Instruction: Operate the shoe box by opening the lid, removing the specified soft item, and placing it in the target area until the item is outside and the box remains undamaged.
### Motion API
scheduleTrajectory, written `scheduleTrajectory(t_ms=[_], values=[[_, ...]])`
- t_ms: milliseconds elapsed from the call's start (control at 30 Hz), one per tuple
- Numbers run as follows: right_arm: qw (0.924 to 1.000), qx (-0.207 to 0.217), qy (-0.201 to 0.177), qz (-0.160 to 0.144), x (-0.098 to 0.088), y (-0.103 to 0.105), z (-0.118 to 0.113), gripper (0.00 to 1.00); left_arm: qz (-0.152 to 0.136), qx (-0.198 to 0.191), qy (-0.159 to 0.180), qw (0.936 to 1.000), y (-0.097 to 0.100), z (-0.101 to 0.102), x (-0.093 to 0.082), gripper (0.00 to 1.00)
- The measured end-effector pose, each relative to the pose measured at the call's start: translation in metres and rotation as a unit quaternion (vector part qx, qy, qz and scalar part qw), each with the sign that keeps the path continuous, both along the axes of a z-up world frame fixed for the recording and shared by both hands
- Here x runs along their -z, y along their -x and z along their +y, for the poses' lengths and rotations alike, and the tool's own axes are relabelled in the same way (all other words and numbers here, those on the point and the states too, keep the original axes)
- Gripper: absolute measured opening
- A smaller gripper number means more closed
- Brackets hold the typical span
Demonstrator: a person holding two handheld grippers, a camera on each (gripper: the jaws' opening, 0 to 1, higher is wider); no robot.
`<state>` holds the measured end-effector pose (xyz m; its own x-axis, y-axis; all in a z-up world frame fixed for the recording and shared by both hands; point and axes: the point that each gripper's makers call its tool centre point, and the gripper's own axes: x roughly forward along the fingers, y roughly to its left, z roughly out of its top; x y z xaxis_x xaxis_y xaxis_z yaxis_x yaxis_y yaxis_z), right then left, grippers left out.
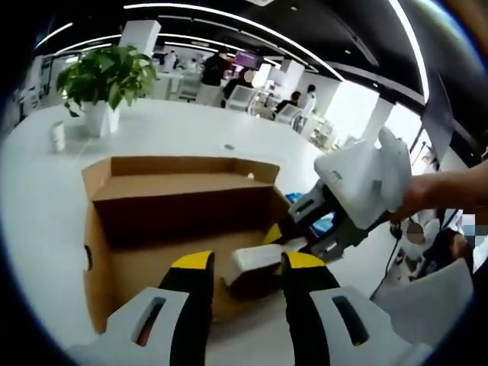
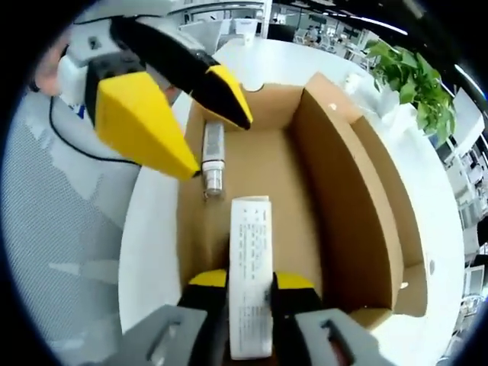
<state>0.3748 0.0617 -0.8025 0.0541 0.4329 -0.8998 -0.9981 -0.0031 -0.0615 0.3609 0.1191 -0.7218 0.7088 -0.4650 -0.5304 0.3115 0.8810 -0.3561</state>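
My work surface is a broad white round-edged table. On it sit an open brown cardboard shoe box, a leafy green plant in a white pot, and a small white cup beside the pot.

The box is matt brown cardboard; inside it lie a printed white packet and a shiny metal-looking tube.

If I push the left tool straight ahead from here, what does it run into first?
Probably the white packet that the right tool is gripping inside the open shoe box; it sits right between the left tool's tips. Depth is hard to judge through the fisheye.
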Motion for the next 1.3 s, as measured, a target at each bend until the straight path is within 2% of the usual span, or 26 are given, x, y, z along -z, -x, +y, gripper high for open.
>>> scheduleTrajectory(t_ms=[633, 1000, 1300], values=[[0.9992, 0.000, -0.012, -0.038, -0.038, -0.003, -0.001, 0.16, -0.014, -0.033, 0.007, 0.9993, -0.006, 0.017, -0.006, 0.35], [0.9979, -0.004, -0.017, -0.062, -0.061, -0.003, 0.003, 0.16, -0.012, -0.043, 0.014, 0.9989, -0.007, 0.020, -0.006, 0.34], [0.9966, -0.001, -0.019, -0.080, -0.080, -0.003, -0.006, 0.16, -0.020, -0.047, 0.020, 0.9985, -0.008, 0.020, -0.012, 0.34]])
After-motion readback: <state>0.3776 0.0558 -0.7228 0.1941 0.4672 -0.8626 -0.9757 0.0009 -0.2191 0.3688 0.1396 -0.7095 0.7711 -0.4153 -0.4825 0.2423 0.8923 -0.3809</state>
